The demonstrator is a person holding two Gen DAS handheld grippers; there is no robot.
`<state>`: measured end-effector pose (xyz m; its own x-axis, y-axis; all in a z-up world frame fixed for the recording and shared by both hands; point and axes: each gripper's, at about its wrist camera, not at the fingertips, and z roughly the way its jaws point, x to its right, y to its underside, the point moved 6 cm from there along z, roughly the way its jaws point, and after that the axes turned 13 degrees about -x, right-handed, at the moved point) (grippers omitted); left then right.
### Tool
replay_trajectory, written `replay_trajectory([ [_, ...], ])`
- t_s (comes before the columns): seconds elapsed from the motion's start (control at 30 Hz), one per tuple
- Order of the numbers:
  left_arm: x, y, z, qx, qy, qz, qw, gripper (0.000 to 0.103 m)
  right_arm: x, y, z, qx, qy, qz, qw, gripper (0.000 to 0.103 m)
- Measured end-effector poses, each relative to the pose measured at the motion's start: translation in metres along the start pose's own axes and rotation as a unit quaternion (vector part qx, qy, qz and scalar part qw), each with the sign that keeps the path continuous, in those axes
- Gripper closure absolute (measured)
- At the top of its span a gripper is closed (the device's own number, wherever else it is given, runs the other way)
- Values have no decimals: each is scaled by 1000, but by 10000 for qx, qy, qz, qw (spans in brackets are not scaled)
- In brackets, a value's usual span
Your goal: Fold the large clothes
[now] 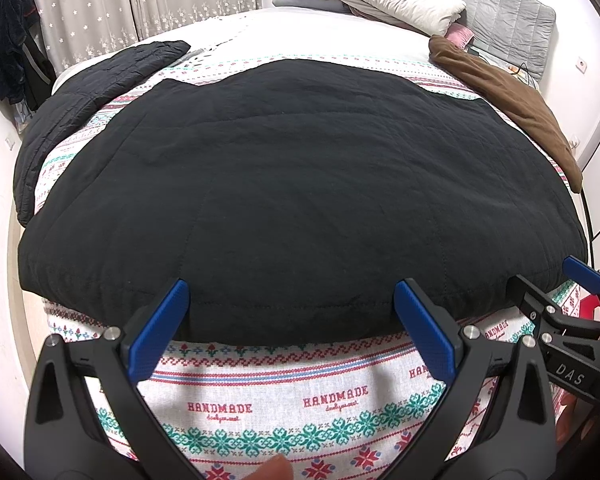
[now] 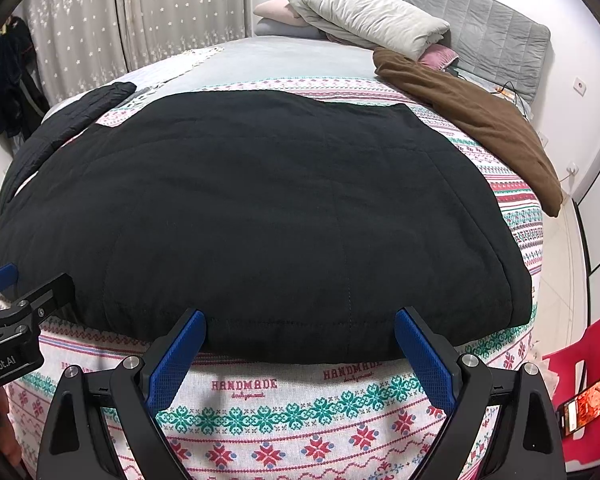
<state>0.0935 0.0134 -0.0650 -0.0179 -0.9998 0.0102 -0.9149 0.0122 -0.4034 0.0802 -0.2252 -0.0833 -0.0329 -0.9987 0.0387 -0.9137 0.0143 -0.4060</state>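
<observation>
From the left wrist, the left gripper point(image 1: 292, 316) is spread wide at the near hem of the black quilted padded garment point(image 1: 300, 184), which lies flat on the patterned knit blanket point(image 1: 284, 408). From the right wrist, the right gripper point(image 2: 300, 344) gapes equally at that hem, patterned blanket bare beside the garment.

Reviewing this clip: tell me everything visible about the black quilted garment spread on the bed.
The black quilted garment is a large padded piece, matte fabric with faint stitched seams forming panels. It lies flat and spread across the patterned blanket, its near hem facing both cameras. One sleeve stretches out to the left toward the bed's edge. The left gripper and right gripper sit at the hem with jaws open, holding nothing. The brown cloth lies apart, to the right.
</observation>
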Motion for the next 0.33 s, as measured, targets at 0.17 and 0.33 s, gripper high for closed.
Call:
replay_trajectory([
  [0.17, 2, 7, 0, -33, 10, 77, 10000, 1, 0, 2, 0, -9, 7, -72, 10000, 7],
  [0.33, 8, 16, 5, -108, -64, 245, 9996, 1, -2, 5, -1, 14, 44, -158, 9999, 7],
])
